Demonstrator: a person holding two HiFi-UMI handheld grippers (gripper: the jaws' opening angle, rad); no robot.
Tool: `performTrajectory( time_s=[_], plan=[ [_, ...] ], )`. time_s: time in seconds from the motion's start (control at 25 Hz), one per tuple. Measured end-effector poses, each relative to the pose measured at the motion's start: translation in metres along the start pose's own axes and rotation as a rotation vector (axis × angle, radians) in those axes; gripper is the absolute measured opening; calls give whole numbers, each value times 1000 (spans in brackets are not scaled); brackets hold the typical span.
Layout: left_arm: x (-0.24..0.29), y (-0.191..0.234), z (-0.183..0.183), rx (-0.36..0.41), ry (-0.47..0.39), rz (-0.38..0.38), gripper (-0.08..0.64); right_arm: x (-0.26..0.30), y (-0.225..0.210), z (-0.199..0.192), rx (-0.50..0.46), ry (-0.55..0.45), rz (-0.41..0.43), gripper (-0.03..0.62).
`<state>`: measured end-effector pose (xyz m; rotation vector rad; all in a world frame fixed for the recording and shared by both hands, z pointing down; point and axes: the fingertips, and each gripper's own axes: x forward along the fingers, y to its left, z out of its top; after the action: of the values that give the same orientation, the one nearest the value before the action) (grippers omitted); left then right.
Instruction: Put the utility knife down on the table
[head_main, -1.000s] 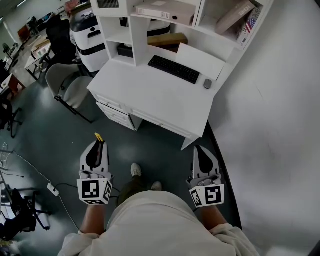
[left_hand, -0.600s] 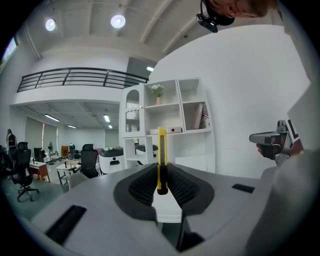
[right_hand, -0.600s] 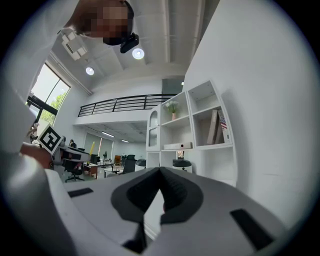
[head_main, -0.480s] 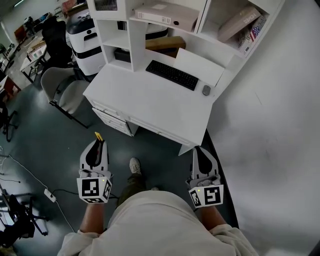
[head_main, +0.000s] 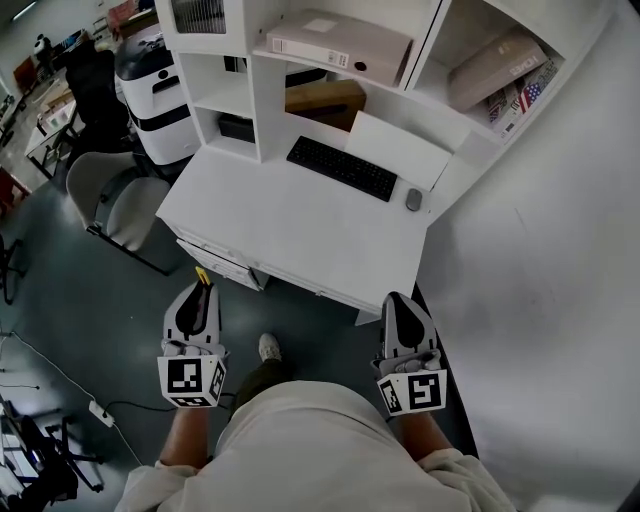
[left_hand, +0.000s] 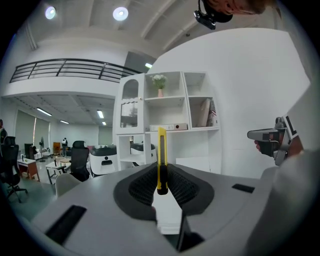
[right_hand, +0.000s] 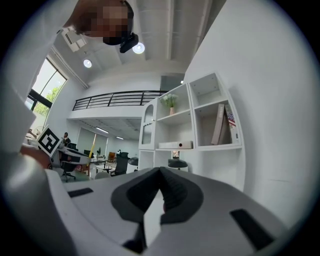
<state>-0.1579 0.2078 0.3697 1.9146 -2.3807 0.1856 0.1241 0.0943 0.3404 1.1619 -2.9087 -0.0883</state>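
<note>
Holding the knife short of the counter

Clamped in the left claw is a slim yellow plastic utility knife. The ribbed black pads pinch it near its lower end, so most of its length stands out past the tips. The right claw is closed on itself with nothing in it. In the head view both hang in front of the person over the dark floor, and the knife's tip is just short of the front edge of the white flat-topped counter. Farther back on it lie a black keyboard and a small grey mouse, under a white shelf unit. A grey padded chair stands off to the left.

The knife is not yet over the counter, so opening the pads now would likely drop it to the floor. Held so low on its body, it could pivot or slip as it meets the surface. Whether the blade is out I cannot tell; if it is, a tip-first landing could gouge the top. Letting go near the front edge risks a slide off.
</note>
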Motion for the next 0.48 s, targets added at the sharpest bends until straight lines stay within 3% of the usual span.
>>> performTrajectory(
  time_s=[0.48],
  plan=[
    [99,56,0,16,26,-131,63,100,18,2,0,16,-80,3]
  ],
)
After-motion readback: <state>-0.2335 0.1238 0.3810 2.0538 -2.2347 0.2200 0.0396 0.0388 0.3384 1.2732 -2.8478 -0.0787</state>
